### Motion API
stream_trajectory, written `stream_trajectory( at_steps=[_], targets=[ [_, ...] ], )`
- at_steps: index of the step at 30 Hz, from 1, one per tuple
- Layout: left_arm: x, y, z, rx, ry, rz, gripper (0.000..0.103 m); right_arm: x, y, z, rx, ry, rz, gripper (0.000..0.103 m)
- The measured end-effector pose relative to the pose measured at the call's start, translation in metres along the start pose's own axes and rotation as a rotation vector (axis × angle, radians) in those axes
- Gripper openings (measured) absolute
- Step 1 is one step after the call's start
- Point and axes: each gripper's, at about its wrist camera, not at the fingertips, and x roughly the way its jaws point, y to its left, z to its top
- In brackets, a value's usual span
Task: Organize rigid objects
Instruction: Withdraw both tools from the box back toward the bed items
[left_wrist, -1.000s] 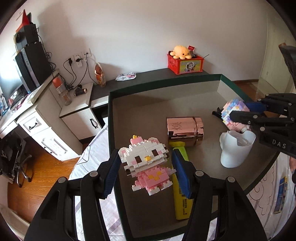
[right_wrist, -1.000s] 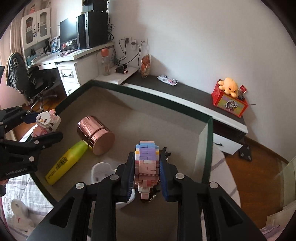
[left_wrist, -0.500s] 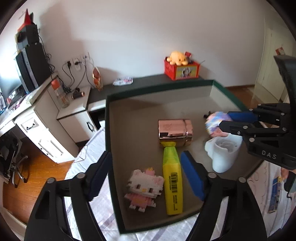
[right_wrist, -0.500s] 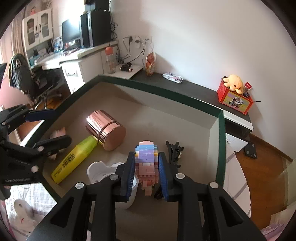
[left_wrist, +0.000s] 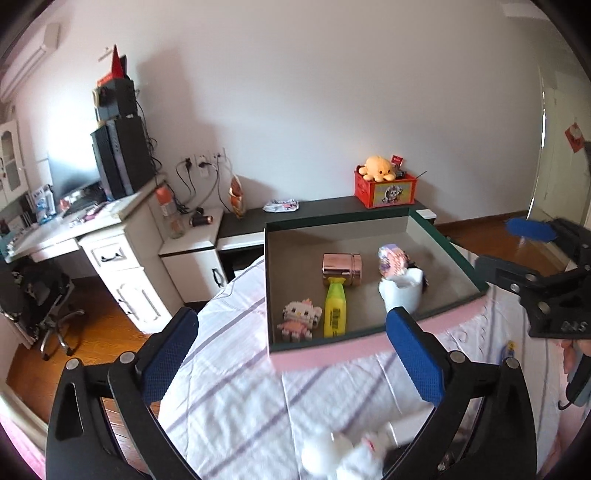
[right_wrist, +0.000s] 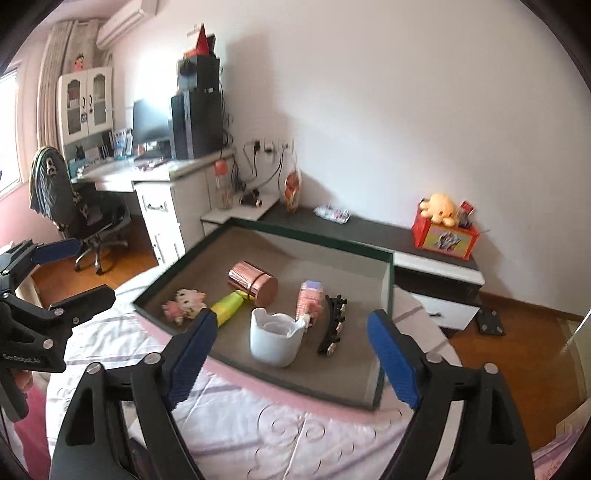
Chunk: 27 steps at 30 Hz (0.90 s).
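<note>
Both grippers hang over the striped bedsheet (left_wrist: 236, 398), on the near side of the green-rimmed tray (left_wrist: 448, 242). The left gripper (left_wrist: 291, 354) has its blue pads spread wide and opening, with nothing between them. The right gripper (right_wrist: 291, 354) is also opening wide and empty.

Everything to be organized lies inside the tray, beyond both tools. At the near left corner lies the pink-and-white brick cat figure (left_wrist: 300, 316), flat on its back. Just to its right is the yellow highlighter (left_wrist: 335, 308), its long axis running near to far, its cap end touching the rose-gold canister (left_wrist: 341, 266), which lies on its side. The white cup (right_wrist: 275, 341) stands upright at the near edge, with the pastel brick figure (right_wrist: 309, 300) leaning just behind it and a black hair clip (right_wrist: 332, 325) to the right.

Judging from this, the left gripper is nearer the cat and highlighter, and the right is nearer the cup and clip.
</note>
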Motion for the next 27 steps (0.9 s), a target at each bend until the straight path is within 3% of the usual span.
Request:
stream_trajectory(
  at_steps=[1, 9, 13, 20, 27],
  targets=[
    [-0.011, -0.002, -0.004, 0.002, -0.009, 0.012, 0.103, -0.011, 0.003, -0.003, -0.008, -0.02, -0.015, 0.103],
    [-0.097, -0.006, -0.043, -0.056, -0.109, 0.045, 0.103, -0.101, 0.025, -0.038, -0.018, -0.12, -0.092, 0.103],
    [-0.129, -0.003, -0.074, -0.09, -0.123, 0.07, 0.103, -0.141, 0.026, -0.066, 0.034, -0.153, -0.131, 0.103],
    [-0.153, 0.005, -0.115, -0.091, -0.084, 0.073, 0.103, -0.178, 0.012, -0.106, 0.141, -0.149, -0.171, 0.103],
    [-0.148, 0.011, -0.127, -0.105, -0.04, 0.085, 0.103, -0.178, 0.007, -0.124, 0.168, -0.107, -0.179, 0.103]
  ],
)
